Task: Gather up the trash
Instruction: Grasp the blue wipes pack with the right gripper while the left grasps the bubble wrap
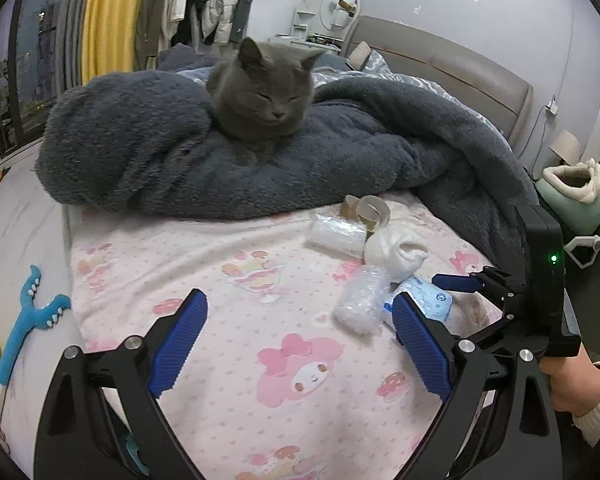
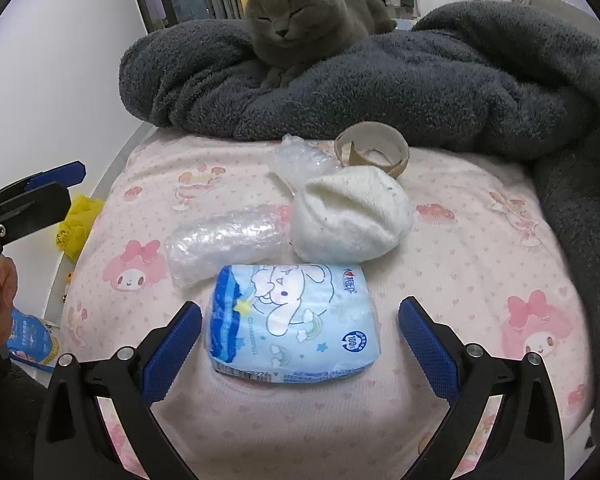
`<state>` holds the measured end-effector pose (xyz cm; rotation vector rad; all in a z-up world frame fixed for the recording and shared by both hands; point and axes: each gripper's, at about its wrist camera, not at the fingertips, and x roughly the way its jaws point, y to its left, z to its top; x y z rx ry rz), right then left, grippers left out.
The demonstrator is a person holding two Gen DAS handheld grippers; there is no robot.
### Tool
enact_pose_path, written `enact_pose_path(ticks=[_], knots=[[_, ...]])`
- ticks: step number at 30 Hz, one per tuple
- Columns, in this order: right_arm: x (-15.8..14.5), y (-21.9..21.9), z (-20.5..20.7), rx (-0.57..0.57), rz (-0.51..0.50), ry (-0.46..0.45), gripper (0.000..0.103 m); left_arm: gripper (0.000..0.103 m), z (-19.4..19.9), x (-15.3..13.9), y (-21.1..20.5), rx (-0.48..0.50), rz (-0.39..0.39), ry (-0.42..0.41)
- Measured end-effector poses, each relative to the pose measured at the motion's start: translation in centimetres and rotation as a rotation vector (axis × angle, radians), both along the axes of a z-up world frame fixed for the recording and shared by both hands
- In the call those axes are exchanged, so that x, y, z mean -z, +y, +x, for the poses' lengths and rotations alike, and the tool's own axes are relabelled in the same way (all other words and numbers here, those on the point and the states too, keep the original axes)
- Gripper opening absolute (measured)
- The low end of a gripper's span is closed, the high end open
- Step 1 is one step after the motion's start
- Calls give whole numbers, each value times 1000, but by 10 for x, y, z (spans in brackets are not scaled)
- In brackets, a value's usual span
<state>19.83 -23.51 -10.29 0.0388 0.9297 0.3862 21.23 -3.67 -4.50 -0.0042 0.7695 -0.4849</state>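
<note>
Several bits of trash lie on the pink cartoon bedsheet (image 2: 480, 248). A blue tissue pack (image 2: 296, 320) lies flat between the spread fingers of my right gripper (image 2: 300, 310), which is open and not touching it. Behind the pack are a roll of bubble wrap (image 2: 224, 240), a white knitted bundle (image 2: 348, 216), crumpled clear plastic (image 2: 300, 156) and a cardboard tape core (image 2: 374, 148). My left gripper (image 1: 300, 304) is open over bare sheet, left of the bubble wrap (image 1: 360, 300) and the tissue pack (image 1: 424, 300).
A grey cat (image 1: 260, 92) rests on a dark fluffy blanket (image 1: 140, 152) heaped across the bed behind the trash. A blue toy (image 1: 32, 312) lies off the bed's left side. A yellow bag (image 2: 78, 220) sits on the floor. A hand (image 1: 572, 384) holds the right gripper.
</note>
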Motion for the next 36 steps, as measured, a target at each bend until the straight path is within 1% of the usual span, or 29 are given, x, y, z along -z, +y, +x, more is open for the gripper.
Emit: enact_pose_path(ticks=[2,4,5,6,7,8,9,16,20,24,26,30,33,36], knots=[[2,-1,1,-1,9,-1,99,95,1,2,-6,7,5,0],[5,-1,1,-4,7,-2,97,94,3,4,-10,9,5,1],[6,0,1,-10,3,-5,93,94,4,6,-12,11,5,2],[6,1,1,-16,-1,-10,83,94,4,7,-14,13,7,2],[5,2,0,-23,-7,-16,78,92,5,8,-17,17,11,4],[4,2,-1,-30,-20,-25,76,89,5,9,-19,20,13,4],[3,2,-1,-38,-22,-28,75,89,6,11,-22,26,18,7],[-6,-13,-4,-53,36,-6,74,86,10,22,-43,69,44,7],[-13,-23,-10,-63,56,2,74,80,14,29,-52,80,57,22],[-21,-34,-16,-58,69,-13,74,76,19,37,-61,87,63,37],[-24,-43,-17,-47,83,-20,74,72,21,40,-65,91,67,44],[-28,-58,-19,-29,108,-30,74,69,24,46,-76,105,77,52],[-30,-62,-18,-26,124,-33,74,62,25,50,-85,117,83,63],[-32,-65,-19,-30,126,-38,74,53,25,57,-94,125,108,79]])
